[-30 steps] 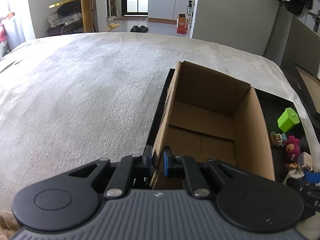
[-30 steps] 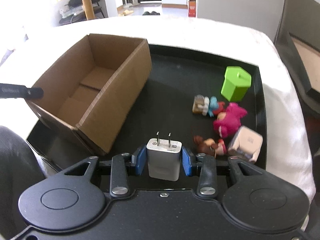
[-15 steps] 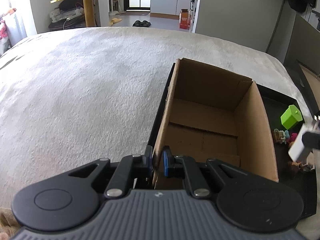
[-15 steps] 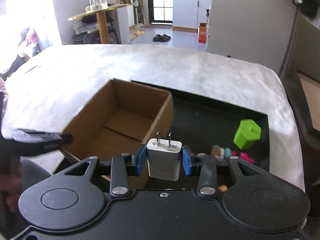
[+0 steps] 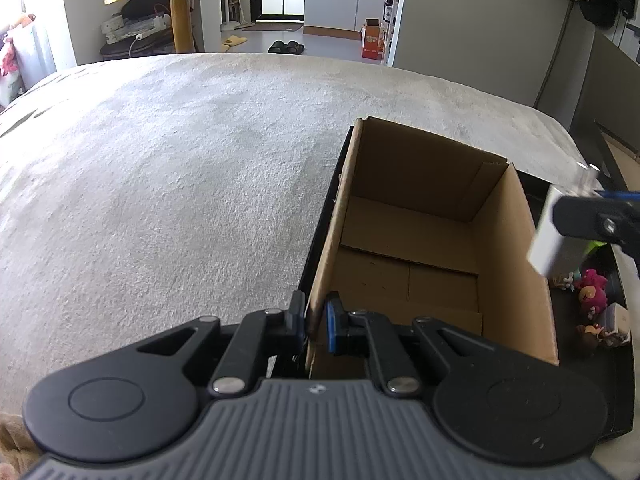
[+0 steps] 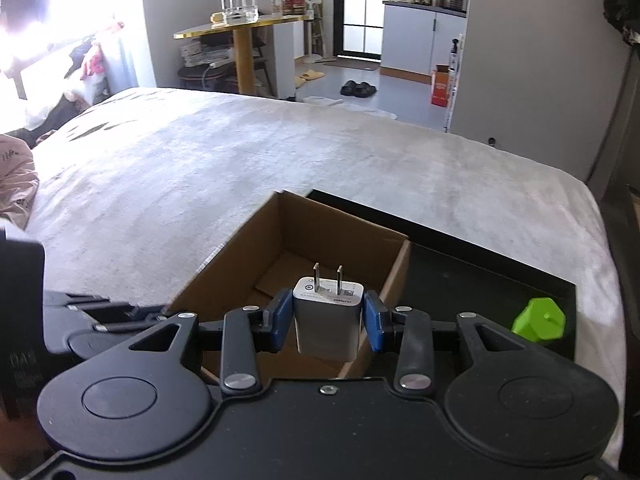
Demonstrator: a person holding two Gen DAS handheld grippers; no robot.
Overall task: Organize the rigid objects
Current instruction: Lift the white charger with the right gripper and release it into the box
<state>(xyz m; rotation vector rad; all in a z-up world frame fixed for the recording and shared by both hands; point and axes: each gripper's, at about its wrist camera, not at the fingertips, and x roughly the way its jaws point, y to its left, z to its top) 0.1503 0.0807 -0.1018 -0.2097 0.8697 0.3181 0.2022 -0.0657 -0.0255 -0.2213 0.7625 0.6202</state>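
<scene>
An open cardboard box (image 5: 424, 240) (image 6: 320, 240) stands at the left end of a black tray (image 6: 480, 268) on a white bed. My left gripper (image 5: 314, 318) is shut on the box's near left wall. My right gripper (image 6: 326, 314) is shut on a white charger plug (image 6: 328, 320), prongs pointing up, held above the box's near right part. In the left wrist view the charger plug (image 5: 548, 236) and the right gripper come in from the right edge, above the box's right wall. A green block (image 6: 540, 320) lies on the tray.
Small toy figures (image 5: 592, 292) and a white cube (image 5: 618, 318) lie in the tray right of the box. The white bed cover (image 5: 180, 180) spreads wide to the left. A gold side table (image 6: 240, 28) with glass jars stands beyond the bed.
My right gripper has risen and swung left with the charger plug, from over the tray's toys to above the box. The left gripper has kept its hold on the box wall.
</scene>
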